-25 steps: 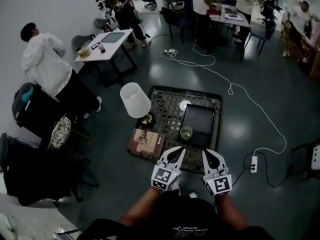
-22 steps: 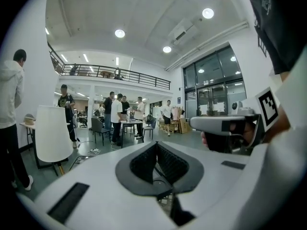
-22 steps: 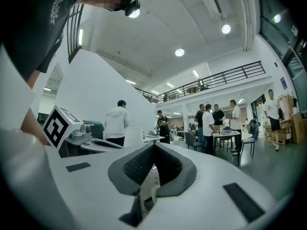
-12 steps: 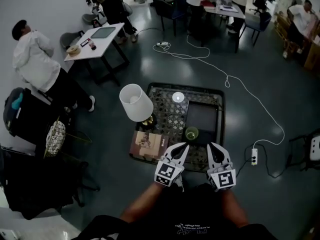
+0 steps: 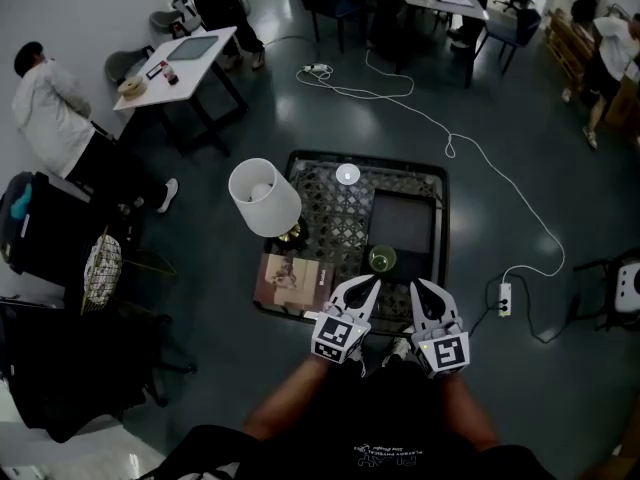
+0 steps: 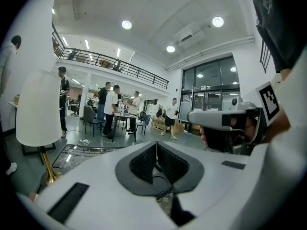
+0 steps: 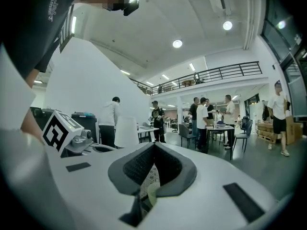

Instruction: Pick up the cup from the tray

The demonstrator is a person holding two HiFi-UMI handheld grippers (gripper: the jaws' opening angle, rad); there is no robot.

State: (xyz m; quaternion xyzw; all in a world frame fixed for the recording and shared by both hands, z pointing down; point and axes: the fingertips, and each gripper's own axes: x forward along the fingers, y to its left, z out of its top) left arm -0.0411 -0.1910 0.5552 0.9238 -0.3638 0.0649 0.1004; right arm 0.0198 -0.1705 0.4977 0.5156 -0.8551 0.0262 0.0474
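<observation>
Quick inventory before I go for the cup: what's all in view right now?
table: one, dark frame, patterned top, mid-floor
tray: one, dark, table's right half
cup: one, green, tray's near-left corner
lamp: one, white shade, table's left edge
book: one, brown, table's near-left corner
disc: one, white, table's far edge
power strip: one, white, floor, right
people: several, mixed clothes, background desks
left claw: one, white, shut, empty, short of cup
right claw: one, white, shut, empty, short of cup

From head height we looked steeply down on the counter [image 5: 335, 223]. Cameras on our left claw [image 5: 366, 284] and right claw [image 5: 418, 286] sat close behind the jaws, facing nearly level; all views shared the lamp [image 5: 264, 196].
</observation>
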